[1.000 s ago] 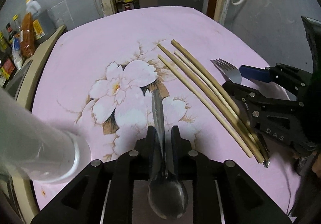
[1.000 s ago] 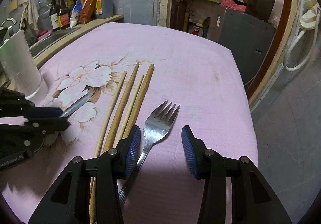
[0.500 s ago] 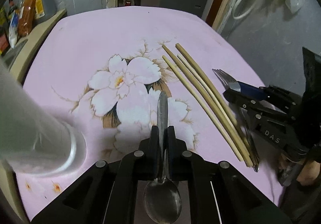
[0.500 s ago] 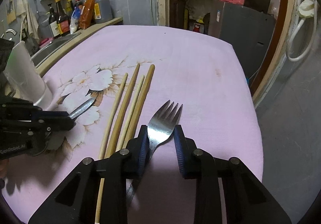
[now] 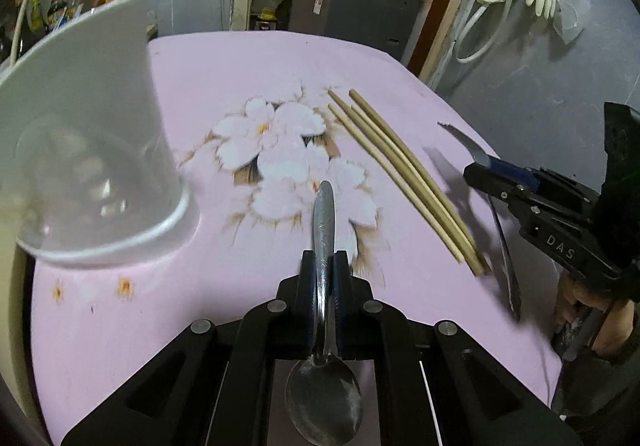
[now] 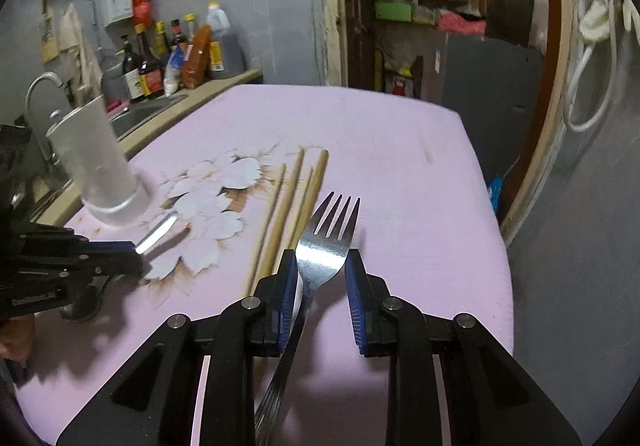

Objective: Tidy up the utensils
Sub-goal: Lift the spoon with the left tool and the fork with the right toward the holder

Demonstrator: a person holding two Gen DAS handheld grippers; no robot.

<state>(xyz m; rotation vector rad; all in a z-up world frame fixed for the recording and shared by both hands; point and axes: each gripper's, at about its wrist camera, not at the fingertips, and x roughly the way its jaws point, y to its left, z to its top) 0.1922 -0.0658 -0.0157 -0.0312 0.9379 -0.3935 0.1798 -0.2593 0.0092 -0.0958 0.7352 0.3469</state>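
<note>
Left gripper (image 5: 325, 266) clamps a steel spoon (image 5: 325, 326), handle pointing forward; the translucent white plastic cup (image 5: 86, 150) stands forward-left. Right gripper (image 6: 322, 278) grips a steel fork (image 6: 326, 246).

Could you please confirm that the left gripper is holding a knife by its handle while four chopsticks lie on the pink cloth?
Not quite: the left gripper holds a spoon, not a knife, as the left wrist view shows. The four chopsticks do lie on the pink cloth.
</note>
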